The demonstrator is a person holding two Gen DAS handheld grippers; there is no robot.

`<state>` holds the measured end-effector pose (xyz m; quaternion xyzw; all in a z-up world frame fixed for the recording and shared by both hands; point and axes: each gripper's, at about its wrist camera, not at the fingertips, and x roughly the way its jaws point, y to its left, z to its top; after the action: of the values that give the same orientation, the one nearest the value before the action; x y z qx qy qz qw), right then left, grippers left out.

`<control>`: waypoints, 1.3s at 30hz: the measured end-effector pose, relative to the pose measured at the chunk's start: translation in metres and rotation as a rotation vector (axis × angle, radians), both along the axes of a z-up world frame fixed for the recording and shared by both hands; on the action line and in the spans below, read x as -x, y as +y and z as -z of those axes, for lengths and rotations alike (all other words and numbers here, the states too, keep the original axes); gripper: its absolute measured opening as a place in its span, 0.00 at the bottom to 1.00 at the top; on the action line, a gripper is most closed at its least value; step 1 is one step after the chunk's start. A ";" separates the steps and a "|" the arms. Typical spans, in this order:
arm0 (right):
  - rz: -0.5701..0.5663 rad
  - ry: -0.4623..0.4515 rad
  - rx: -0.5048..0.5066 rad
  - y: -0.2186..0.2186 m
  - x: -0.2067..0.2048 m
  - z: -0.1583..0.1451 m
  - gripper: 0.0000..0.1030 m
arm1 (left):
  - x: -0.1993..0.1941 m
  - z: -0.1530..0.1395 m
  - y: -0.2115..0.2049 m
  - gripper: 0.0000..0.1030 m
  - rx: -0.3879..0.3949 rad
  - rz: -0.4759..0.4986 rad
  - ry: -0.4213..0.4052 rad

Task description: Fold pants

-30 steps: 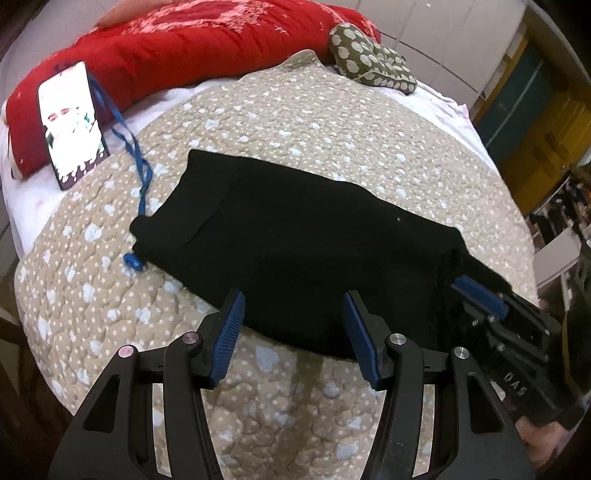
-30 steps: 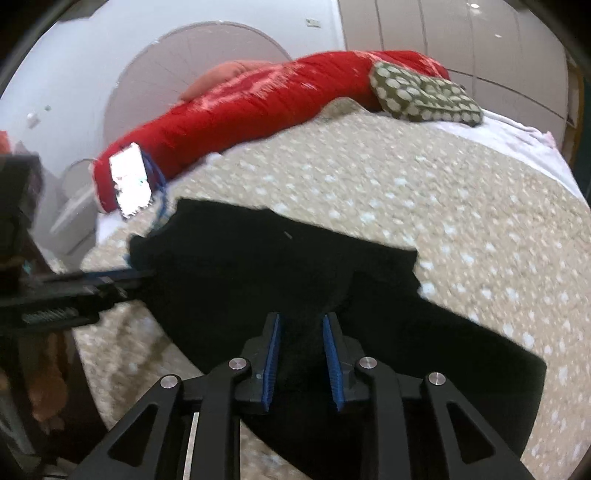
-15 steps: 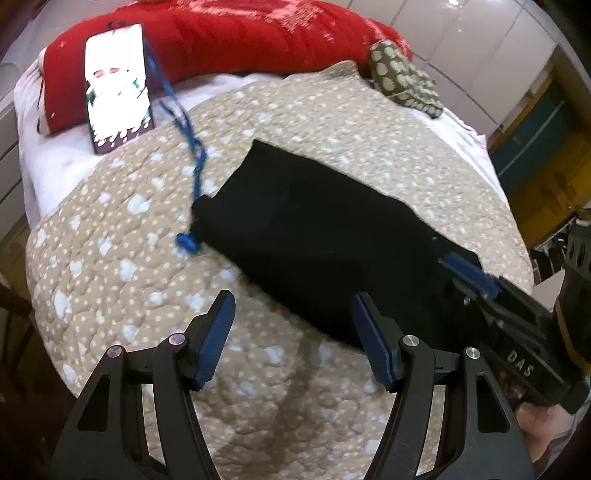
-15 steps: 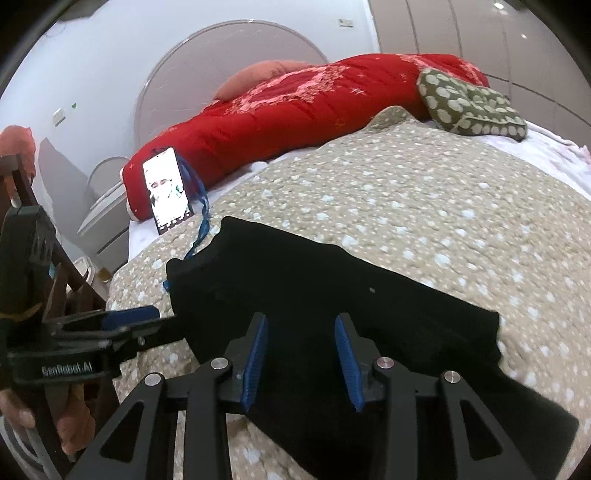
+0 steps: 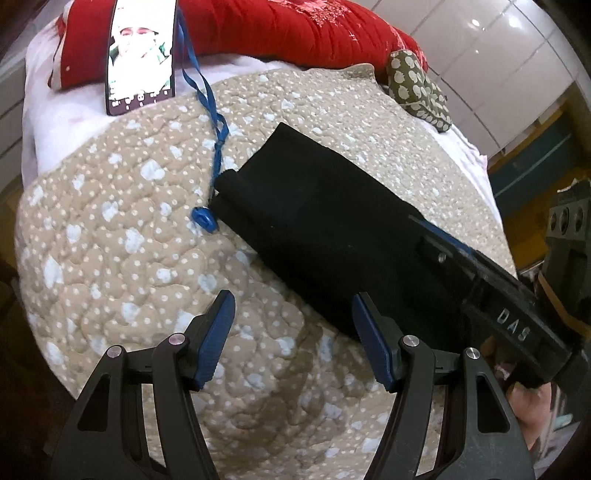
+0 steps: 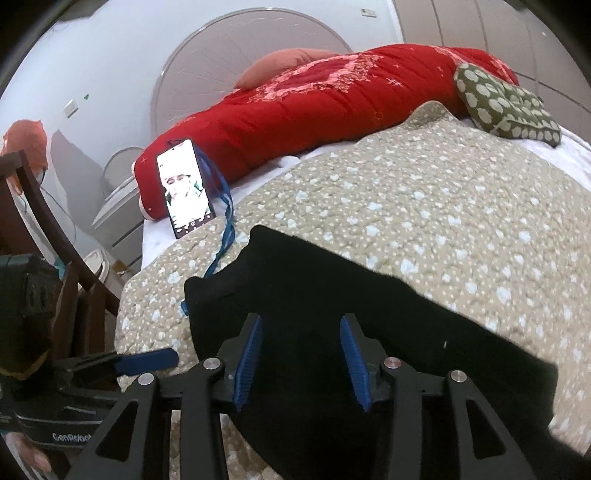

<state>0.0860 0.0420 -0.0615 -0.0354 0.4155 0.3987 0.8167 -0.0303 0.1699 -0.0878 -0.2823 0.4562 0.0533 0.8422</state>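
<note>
Phone (image 5: 142, 55): stands at the bed's far left, leaning on the red quilt (image 5: 295, 29).
Left gripper (image 5: 291, 332): fingers wide, holding nothing, over the spotted blanket (image 5: 110, 240).
Pants (image 5: 325, 229): black, folded, flat on the blanket.
Right gripper (image 6: 301, 354): fingers just opened wider, above the pants, holding nothing.

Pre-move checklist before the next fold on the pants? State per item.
1. Left gripper free of cloth: ok, jaws open over the quilt beside the pants; they have just been opening.
2. Right gripper released: ok, jaws apart above the pants, no cloth between them; just been opening.
3. Pants lie flat: ok in the part that shows, folded into a compact black shape; near end hidden under the right gripper.
4. Lanyard clear of the pants: not ok, its blue end lies at the pants' edge.
5. Phone clear of the fold area: ok, propped against the red duvet.
</note>
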 end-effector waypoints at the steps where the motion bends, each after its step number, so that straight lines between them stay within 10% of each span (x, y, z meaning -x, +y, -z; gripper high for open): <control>1: -0.001 0.002 0.002 0.001 -0.002 -0.002 0.43 | -0.001 0.001 0.000 0.65 0.008 0.002 -0.005; 11: -0.094 0.025 0.024 0.034 -0.037 -0.010 0.47 | -0.004 0.012 0.020 0.66 0.134 -0.095 -0.074; 18: -0.202 -0.030 0.170 0.088 -0.062 0.013 0.48 | -0.021 0.014 0.026 0.83 0.211 -0.120 -0.113; 22: -0.257 0.089 0.124 0.104 -0.082 0.038 0.48 | -0.029 0.014 0.022 0.84 0.192 -0.129 -0.125; 28: -0.235 0.094 0.017 0.091 -0.073 0.031 0.15 | -0.036 0.012 0.013 0.29 0.113 -0.094 -0.102; 39: -0.041 -0.071 -0.341 -0.064 -0.018 -0.078 0.13 | 0.001 -0.082 -0.082 0.22 -0.140 0.167 -0.371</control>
<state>0.1044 -0.0216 0.0161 0.0809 0.3119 0.4784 0.8169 -0.0316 0.0879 -0.0054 -0.1894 0.3103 -0.0380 0.9308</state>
